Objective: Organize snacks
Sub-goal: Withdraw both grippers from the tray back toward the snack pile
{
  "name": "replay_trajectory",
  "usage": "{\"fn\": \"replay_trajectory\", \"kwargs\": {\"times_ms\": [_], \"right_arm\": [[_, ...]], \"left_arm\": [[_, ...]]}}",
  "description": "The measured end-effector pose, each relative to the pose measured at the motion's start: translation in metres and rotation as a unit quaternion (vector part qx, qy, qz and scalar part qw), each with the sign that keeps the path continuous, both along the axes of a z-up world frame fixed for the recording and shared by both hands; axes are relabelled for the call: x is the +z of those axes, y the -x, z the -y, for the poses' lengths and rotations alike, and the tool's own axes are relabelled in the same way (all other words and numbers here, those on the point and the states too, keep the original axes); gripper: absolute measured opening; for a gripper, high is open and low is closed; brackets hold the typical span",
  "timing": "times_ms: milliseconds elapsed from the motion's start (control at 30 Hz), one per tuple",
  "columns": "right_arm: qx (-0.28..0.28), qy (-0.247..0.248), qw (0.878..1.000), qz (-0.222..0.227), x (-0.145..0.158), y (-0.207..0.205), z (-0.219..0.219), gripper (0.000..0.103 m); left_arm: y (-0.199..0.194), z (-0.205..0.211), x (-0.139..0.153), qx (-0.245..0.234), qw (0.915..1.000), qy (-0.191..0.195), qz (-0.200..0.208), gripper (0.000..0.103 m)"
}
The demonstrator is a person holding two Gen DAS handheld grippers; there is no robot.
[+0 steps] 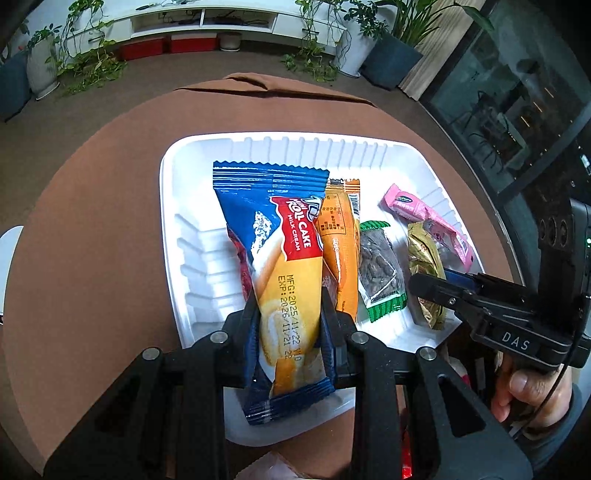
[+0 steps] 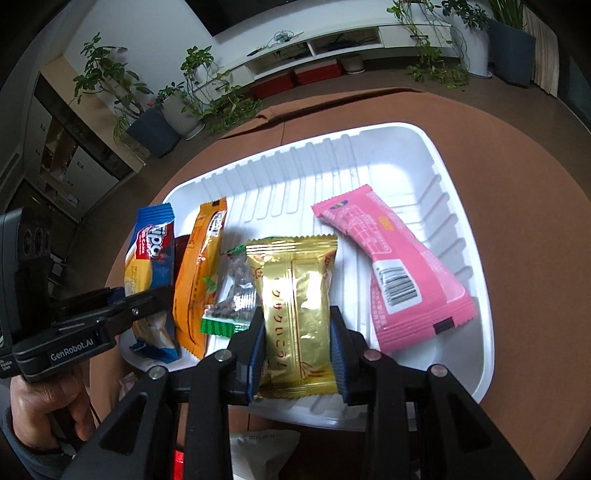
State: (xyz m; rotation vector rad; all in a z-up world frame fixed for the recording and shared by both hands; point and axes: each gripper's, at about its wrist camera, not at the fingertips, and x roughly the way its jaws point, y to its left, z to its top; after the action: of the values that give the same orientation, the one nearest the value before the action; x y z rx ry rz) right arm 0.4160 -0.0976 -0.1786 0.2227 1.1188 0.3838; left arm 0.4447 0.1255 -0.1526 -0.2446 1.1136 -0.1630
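Observation:
A white foam tray sits on a brown round table. My left gripper is shut on a blue and yellow roll cake packet, held over the tray's left part. My right gripper is shut on a gold packet, held low over the tray's front. Lying in the tray are an orange packet, a clear packet with green ends and a pink packet.
A brown cloth covers the table. More wrappers, one white and one red, lie at the table's near edge below the tray. Potted plants and a white low shelf stand across the floor.

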Motion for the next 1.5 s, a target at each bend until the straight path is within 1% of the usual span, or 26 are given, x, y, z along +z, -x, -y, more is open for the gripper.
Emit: {"fn": "replay_trajectory", "kwargs": {"times_ms": [267, 333, 367, 400, 433, 467, 500, 567, 600, 667, 700, 733, 800, 867, 933, 967, 1000, 1067, 1100, 1133, 1167, 1267, 1300, 1367, 1467, 1500], "right_arm": [[-0.002, -0.004, 1.0, 0.004, 0.002, -0.004, 0.003, 0.044], [-0.003, -0.004, 1.0, 0.007, 0.005, -0.003, 0.002, 0.046], [-0.004, -0.004, 1.0, 0.01, 0.006, -0.003, 0.002, 0.048], [-0.005, -0.004, 1.0, 0.015, 0.009, -0.001, 0.002, 0.051], [-0.005, -0.003, 1.0, 0.019, 0.012, 0.0, 0.002, 0.054], [-0.005, -0.001, 1.0, 0.025, 0.016, 0.001, 0.002, 0.06], [-0.006, 0.0, 1.0, 0.03, 0.019, 0.003, 0.002, 0.067], [-0.007, -0.006, 0.999, 0.043, 0.03, 0.007, 0.003, 0.074], [-0.008, -0.01, 0.999, 0.049, 0.035, 0.009, 0.004, 0.078], [-0.006, -0.025, 0.998, 0.062, 0.049, 0.016, 0.005, 0.084], [-0.004, -0.034, 0.997, 0.073, 0.058, 0.02, 0.006, 0.088], [0.0, -0.043, 0.996, 0.083, 0.066, 0.026, 0.007, 0.089], [0.005, -0.066, 0.992, 0.106, 0.086, 0.039, 0.011, 0.091], [0.01, -0.102, 0.984, 0.144, 0.113, 0.058, 0.02, 0.092], [0.0, -0.132, 0.968, 0.213, 0.144, 0.087, 0.037, 0.094], [-0.01, -0.145, 0.957, 0.251, 0.159, 0.101, 0.045, 0.1], [-0.029, -0.164, 0.937, 0.306, 0.175, 0.123, 0.059, 0.103], [-0.046, -0.18, 0.911, 0.369, 0.188, 0.152, 0.075, 0.103], [-0.055, -0.174, 0.901, 0.393, 0.192, 0.165, 0.081, 0.103], [-0.057, -0.17, 0.901, 0.394, 0.194, 0.175, 0.087, 0.103], [-0.05, -0.177, 0.906, 0.382, 0.192, 0.18, 0.091, 0.103], [-0.03, -0.222, 0.92, 0.321, 0.182, 0.191, 0.107, 0.103], [-0.031, -0.242, 0.918, 0.313, 0.176, 0.2, 0.115, 0.103], [-0.037, -0.253, 0.918, 0.304, 0.167, 0.214, 0.125, 0.103], [-0.067, -0.215, 0.945, 0.236, 0.147, 0.224, 0.136, 0.103], [-0.064, -0.219, 0.949, 0.218, 0.142, 0.226, 0.137, 0.103]], "left_arm": [[-0.001, 0.001, -0.003, 0.005, 1.0, -0.001, 0.0, 0.028], [0.001, 0.002, -0.001, 0.007, 1.0, -0.001, 0.004, 0.037], [0.003, 0.004, 0.001, 0.007, 0.9999, -0.003, 0.006, 0.054], [0.004, 0.004, 0.003, 0.008, 0.9999, -0.004, 0.012, 0.064], [0.004, 0.004, 0.004, 0.008, 0.9998, -0.003, 0.015, 0.065], [0.005, 0.004, 0.006, 0.009, 0.9998, -0.002, 0.017, 0.066], [0.006, 0.004, 0.007, 0.011, 0.9998, -0.003, 0.018, 0.071], [0.01, 0.004, 0.012, 0.013, 0.9996, -0.003, 0.023, 0.078], [0.013, 0.004, 0.016, 0.014, 0.9995, -0.001, 0.028, 0.079], [0.02, 0.005, 0.023, 0.017, 0.9992, 0.001, 0.037, 0.084], [0.025, 0.005, 0.028, 0.019, 0.9989, 0.001, 0.042, 0.094], [0.031, 0.005, 0.034, 0.02, 0.9986, 0.0, 0.049, 0.099], [0.049, 0.006, 0.052, 0.022, 0.9965, -0.002, 0.081, 0.103], [0.074, 0.01, 0.07, 0.011, 0.9915, -0.008, 0.129, 0.103], [0.1, 0.02, 0.085, 0.005, 0.9836, -0.043, 0.175, 0.103], [0.114, 0.026, 0.092, 0.004, 0.9788, -0.06, 0.196, 0.103], [0.132, 0.033, 0.099, 0.005, 0.9725, -0.076, 0.22, 0.103], [0.162, 0.046, 0.11, 0.008, 0.9615, -0.081, 0.263, 0.103], [0.173, 0.052, 0.115, 0.01, 0.9573, -0.08, 0.277, 0.103], [0.19, 0.059, 0.118, 0.018, 0.9539, -0.08, 0.289, 0.103], [0.2, 0.063, 0.118, 0.022, 0.9538, -0.077, 0.289, 0.103], [0.231, 0.077, 0.113, 0.037, 0.961, -0.074, 0.264, 0.103], [0.241, 0.08, 0.109, 0.043, 0.9624, -0.069, 0.259, 0.103], [0.258, 0.082, 0.1, 0.058, 0.9643, -0.053, 0.253, 0.103], [0.274, 0.088, 0.077, 0.072, 0.9711, -0.037, 0.224, 0.103], [0.278, 0.089, 0.068, 0.079, 0.9734, -0.035, 0.212, 0.103]]}}
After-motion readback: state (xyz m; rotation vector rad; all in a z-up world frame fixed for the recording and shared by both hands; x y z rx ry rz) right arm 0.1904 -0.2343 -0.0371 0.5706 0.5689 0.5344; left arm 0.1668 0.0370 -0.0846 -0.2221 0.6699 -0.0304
